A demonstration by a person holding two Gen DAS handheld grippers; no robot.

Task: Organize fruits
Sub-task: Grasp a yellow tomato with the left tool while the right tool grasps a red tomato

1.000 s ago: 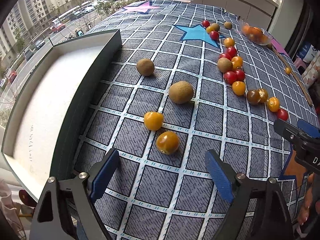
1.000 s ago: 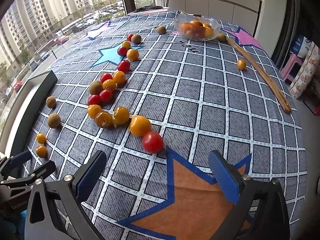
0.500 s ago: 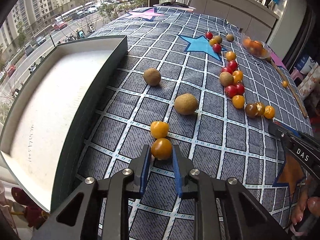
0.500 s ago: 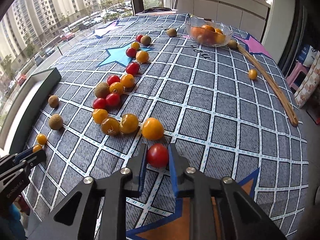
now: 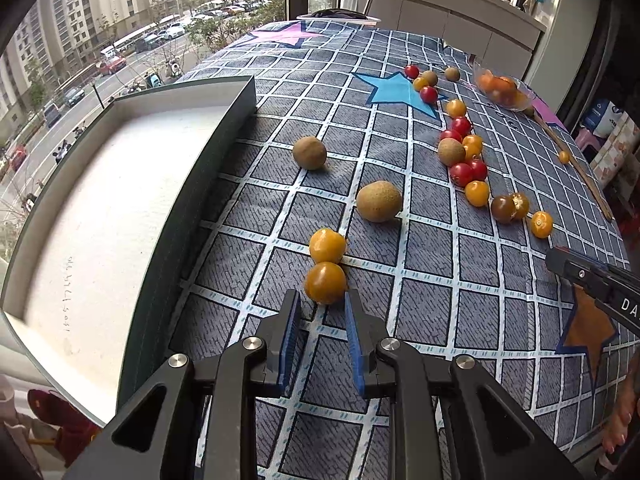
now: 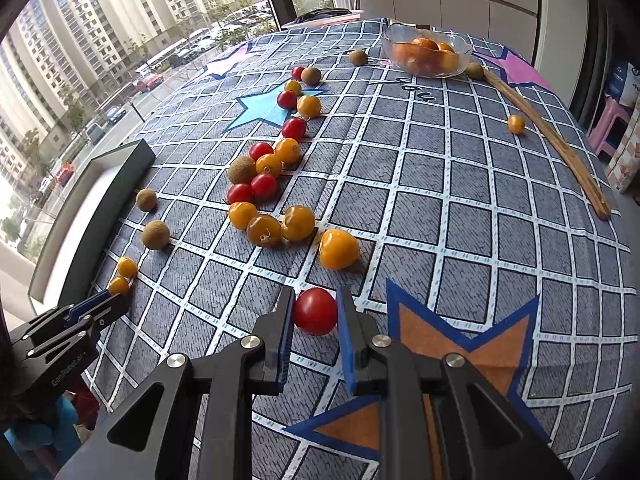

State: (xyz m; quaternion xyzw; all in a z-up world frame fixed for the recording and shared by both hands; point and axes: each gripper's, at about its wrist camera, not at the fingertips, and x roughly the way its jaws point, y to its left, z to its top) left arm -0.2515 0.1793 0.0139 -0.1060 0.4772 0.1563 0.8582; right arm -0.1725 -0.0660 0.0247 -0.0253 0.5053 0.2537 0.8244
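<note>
My left gripper (image 5: 320,300) is shut on an orange cherry tomato (image 5: 325,282) on the checked cloth, next to a yellow tomato (image 5: 327,245). My right gripper (image 6: 315,304) is shut on a red cherry tomato (image 6: 315,311). The left gripper also shows in the right wrist view (image 6: 100,306), at the lower left. A dark tray with a white floor (image 5: 120,208) lies left of the left gripper. Two kiwis (image 5: 378,201) (image 5: 309,153) lie beyond the left gripper. A line of red and yellow tomatoes (image 6: 264,184) runs across the cloth.
A glass bowl of oranges (image 6: 426,56) stands at the far end. A long wooden stick (image 6: 552,144) lies along the right side. A yellow tomato (image 6: 338,248) sits just beyond the right gripper. The table edge is near both grippers.
Both grippers went from wide open to shut, each on a tomato: the left on the orange one, the right on the red one. Both views have risen slightly.
</note>
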